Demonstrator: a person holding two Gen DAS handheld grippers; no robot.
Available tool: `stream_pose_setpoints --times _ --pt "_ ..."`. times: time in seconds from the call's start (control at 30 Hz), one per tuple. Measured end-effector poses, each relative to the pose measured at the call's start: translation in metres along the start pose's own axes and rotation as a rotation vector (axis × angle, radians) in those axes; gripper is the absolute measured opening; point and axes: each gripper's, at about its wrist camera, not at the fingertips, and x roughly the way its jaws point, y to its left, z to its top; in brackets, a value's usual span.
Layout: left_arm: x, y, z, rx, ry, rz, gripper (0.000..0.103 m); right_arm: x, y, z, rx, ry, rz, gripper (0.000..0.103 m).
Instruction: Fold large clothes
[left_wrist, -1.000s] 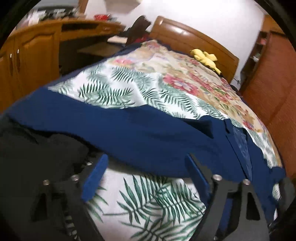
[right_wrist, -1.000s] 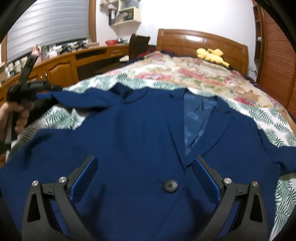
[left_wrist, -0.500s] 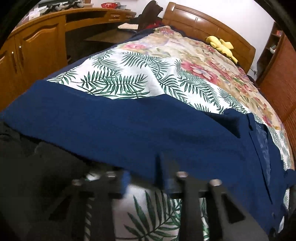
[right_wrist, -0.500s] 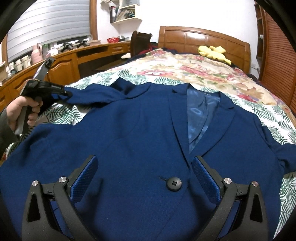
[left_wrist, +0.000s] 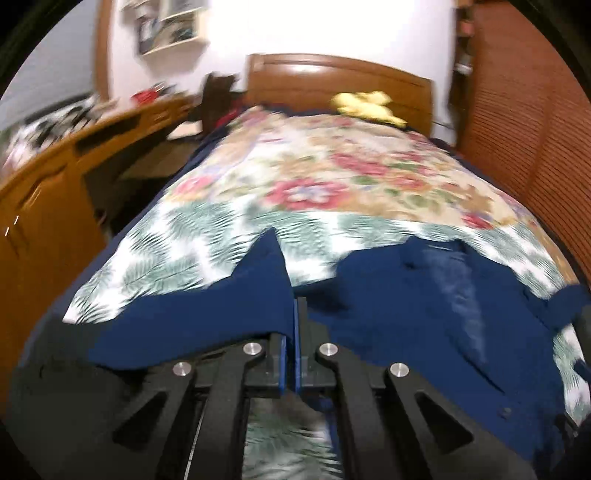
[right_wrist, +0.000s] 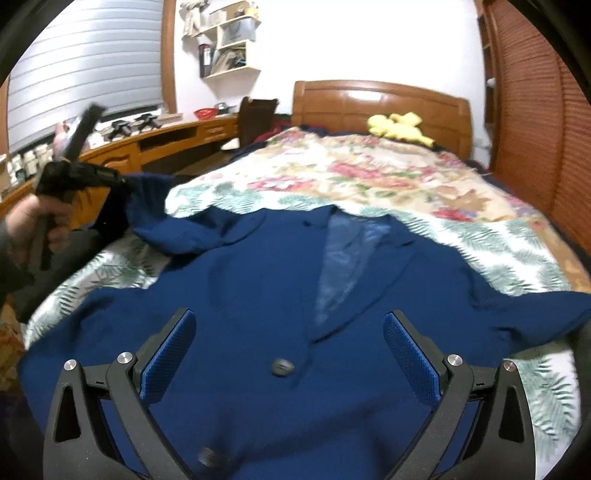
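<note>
A navy blue blazer (right_wrist: 258, 295) lies front up on the bed, lapels open over a lighter lining (right_wrist: 343, 258), two dark buttons down its front. My left gripper (left_wrist: 294, 314) is shut on the blazer's sleeve (left_wrist: 236, 295), which rises in a peak between the pads. In the right wrist view that left gripper (right_wrist: 122, 182) shows at the far left in a hand (right_wrist: 33, 221), lifting the sleeve (right_wrist: 155, 192) off the bed. My right gripper (right_wrist: 288, 347) hovers open over the blazer's lower front with nothing between its fingers.
The bed has a palm-leaf and floral cover (right_wrist: 369, 173), a wooden headboard (right_wrist: 380, 99) and a yellow soft toy (right_wrist: 399, 125) at its far end. A curved wooden desk (right_wrist: 155, 144) runs along the left. A slatted wooden wardrobe (right_wrist: 535, 122) stands on the right.
My left gripper went from open to shut on the sleeve and rose with it, pulling it off the bed. The right gripper lifted slightly, staying open.
</note>
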Motion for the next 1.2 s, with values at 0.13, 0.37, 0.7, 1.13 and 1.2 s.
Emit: stream_pose_setpoints --times 0.13,0.37,0.7,1.13,1.2 --pt "-0.014 -0.051 -0.002 0.092 0.006 -0.071 0.0 -0.003 -0.02 -0.005 0.04 0.018 -0.011 0.103" --pt "0.001 -0.079 -0.022 0.161 0.079 -0.106 0.0 -0.008 -0.025 -0.011 0.021 0.022 -0.02 0.103" --pt "-0.026 -0.07 -0.041 0.207 0.003 -0.082 0.024 -0.001 -0.012 -0.015 -0.008 0.031 -0.004 0.103" --pt "-0.031 0.009 -0.065 0.111 0.01 -0.051 0.042 0.014 0.017 -0.018 -0.063 0.046 0.018 0.103" --pt "-0.017 0.02 -0.073 0.095 0.032 -0.027 0.042 0.015 0.02 -0.018 -0.061 0.048 0.026 0.103"
